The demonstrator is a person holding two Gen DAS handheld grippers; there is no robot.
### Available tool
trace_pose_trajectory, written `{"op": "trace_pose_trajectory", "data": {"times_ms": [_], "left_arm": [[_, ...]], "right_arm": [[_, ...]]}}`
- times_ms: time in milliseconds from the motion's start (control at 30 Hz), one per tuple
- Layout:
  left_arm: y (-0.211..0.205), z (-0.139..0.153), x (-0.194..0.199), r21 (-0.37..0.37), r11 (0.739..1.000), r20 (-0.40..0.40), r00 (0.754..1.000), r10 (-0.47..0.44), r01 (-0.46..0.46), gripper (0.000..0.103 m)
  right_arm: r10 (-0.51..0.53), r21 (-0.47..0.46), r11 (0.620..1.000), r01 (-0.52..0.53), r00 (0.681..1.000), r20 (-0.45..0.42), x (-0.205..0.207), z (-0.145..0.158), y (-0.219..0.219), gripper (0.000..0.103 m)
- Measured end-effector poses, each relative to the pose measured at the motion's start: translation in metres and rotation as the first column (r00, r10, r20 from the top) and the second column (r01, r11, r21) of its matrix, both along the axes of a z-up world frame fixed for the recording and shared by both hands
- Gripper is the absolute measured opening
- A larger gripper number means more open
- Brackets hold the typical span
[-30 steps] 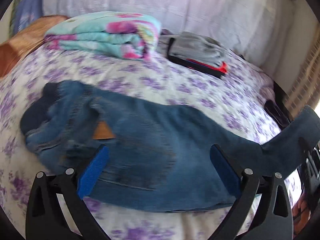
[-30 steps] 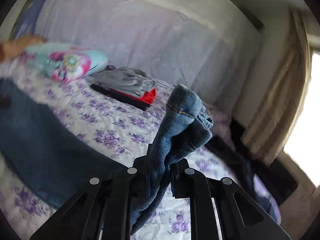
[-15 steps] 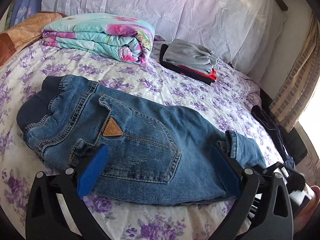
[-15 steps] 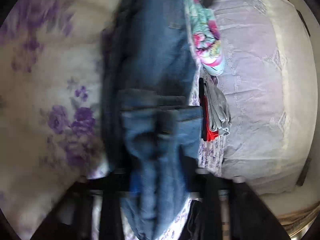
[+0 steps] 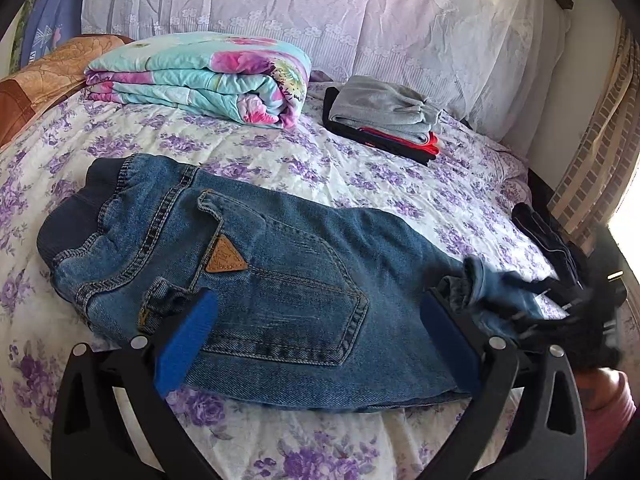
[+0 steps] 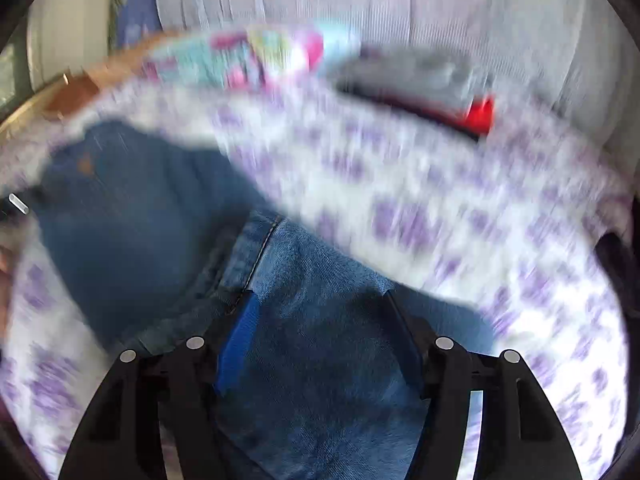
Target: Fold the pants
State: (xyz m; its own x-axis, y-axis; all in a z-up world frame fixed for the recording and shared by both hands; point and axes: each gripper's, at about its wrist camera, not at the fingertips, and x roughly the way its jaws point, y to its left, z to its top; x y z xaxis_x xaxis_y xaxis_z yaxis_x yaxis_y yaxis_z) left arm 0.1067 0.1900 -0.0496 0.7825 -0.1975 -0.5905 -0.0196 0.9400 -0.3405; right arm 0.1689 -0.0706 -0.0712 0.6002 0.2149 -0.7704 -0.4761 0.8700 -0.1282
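We saw a bed point(image 5: 360, 184) spread with a white sheet printed in purple flowers. A pale lace-patterned cover point(image 5: 320, 12) rose behind it. At the head lay a folded turquoise and pink floral blanket point(image 5: 200, 80) and, just beside it, a small stack of grey, red and black clothes point(image 5: 384, 120). Bright daylight entered at right past a checked curtain point(image 5: 592, 160).

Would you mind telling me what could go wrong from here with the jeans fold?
1. The cuff lies bunched by the right hand-held gripper, so the fold may end up uneven.
2. The jeans sit near the bedspread's front edge; a tug might slide them off.
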Motion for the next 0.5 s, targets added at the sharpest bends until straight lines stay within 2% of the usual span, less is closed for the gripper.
{"op": "trace_pose_trajectory", "data": {"times_ms": [33, 100, 233, 300, 367, 400, 433, 500], "left_arm": [[-0.001, 0.000, 0.000, 0.009, 1.000, -0.002, 1.000, 0.000, 0.000, 0.099], [-0.003, -0.001, 0.001, 0.021, 1.000, -0.003, 1.000, 0.002, -0.002, 0.099], [-0.004, -0.001, 0.001, 0.025, 1.000, -0.003, 1.000, 0.003, -0.003, 0.099], [-0.004, -0.001, 0.001, 0.027, 1.000, -0.004, 1.000, 0.004, -0.003, 0.099], [-0.004, -0.001, 0.002, 0.033, 0.999, -0.005, 1.000, 0.004, -0.004, 0.099], [-0.004, -0.001, 0.002, 0.034, 0.999, -0.005, 1.000, 0.004, -0.004, 0.099], [-0.004, -0.002, 0.002, 0.038, 0.999, -0.007, 1.000, 0.004, -0.004, 0.099], [-0.004, -0.002, 0.002, 0.047, 0.999, -0.010, 1.000, 0.006, -0.005, 0.099]], "right_arm": [[0.000, 0.032, 1.000, -0.001, 1.000, 0.027, -0.002, -0.002, -0.002, 0.065], [0.006, 0.040, 0.999, -0.007, 1.000, 0.025, -0.007, 0.011, -0.005, 0.064], [-0.036, 0.189, 0.982, 0.015, 0.994, 0.106, -0.035, 0.041, -0.036, 0.066], [-0.069, 0.231, 0.972, 0.048, 0.994, 0.086, -0.044, 0.037, -0.051, 0.067], [-0.100, 0.209, 0.973, 0.098, 0.995, -0.002, -0.044, 0.009, -0.058, 0.068], [-0.109, 0.196, 0.974, 0.110, 0.994, -0.018, -0.042, 0.000, -0.058, 0.068], [-0.114, 0.198, 0.974, 0.114, 0.993, -0.010, -0.044, -0.007, -0.058, 0.068], [-0.115, 0.208, 0.972, 0.107, 0.993, 0.030, -0.051, 0.005, -0.057, 0.067]]}}
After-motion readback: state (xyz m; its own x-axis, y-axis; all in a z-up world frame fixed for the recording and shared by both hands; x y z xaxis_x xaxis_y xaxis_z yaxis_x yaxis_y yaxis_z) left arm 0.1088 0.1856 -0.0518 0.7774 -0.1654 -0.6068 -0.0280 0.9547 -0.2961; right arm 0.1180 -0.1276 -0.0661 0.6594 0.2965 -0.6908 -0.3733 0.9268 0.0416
